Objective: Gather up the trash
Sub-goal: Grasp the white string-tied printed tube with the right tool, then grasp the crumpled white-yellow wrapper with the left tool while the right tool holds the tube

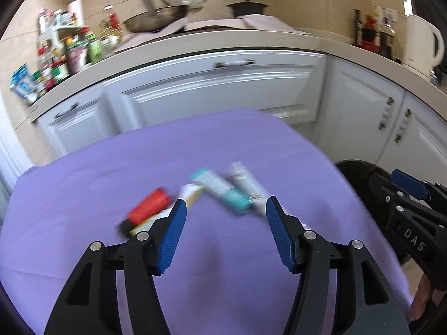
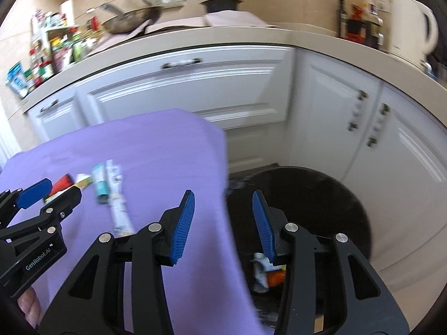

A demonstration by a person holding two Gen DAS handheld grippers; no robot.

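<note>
Several pieces of trash lie blurred on the purple tablecloth [image 1: 111,173]: a red bottle [image 1: 149,205], a yellow-and-white packet [image 1: 191,194], a teal tube [image 1: 220,189] and a white tube [image 1: 247,184]. My left gripper [image 1: 226,203] hovers open just short of them, with nothing between its blue pads. My right gripper [image 2: 223,195] is open and empty over the table's right edge, above a black bin [image 2: 321,195]. Wrappers [image 2: 264,269] lie inside the bin. The right wrist view shows the left gripper [image 2: 65,187] by the red bottle [image 2: 62,181] and the teal tube [image 2: 100,184].
White kitchen cabinets [image 1: 223,89] stand behind the table, under a counter with a spice rack [image 1: 64,53], a wok [image 1: 156,19], a black pot [image 1: 245,7] and a white kettle [image 1: 424,44]. The bin [image 1: 352,170] sits on the floor by the table's right edge.
</note>
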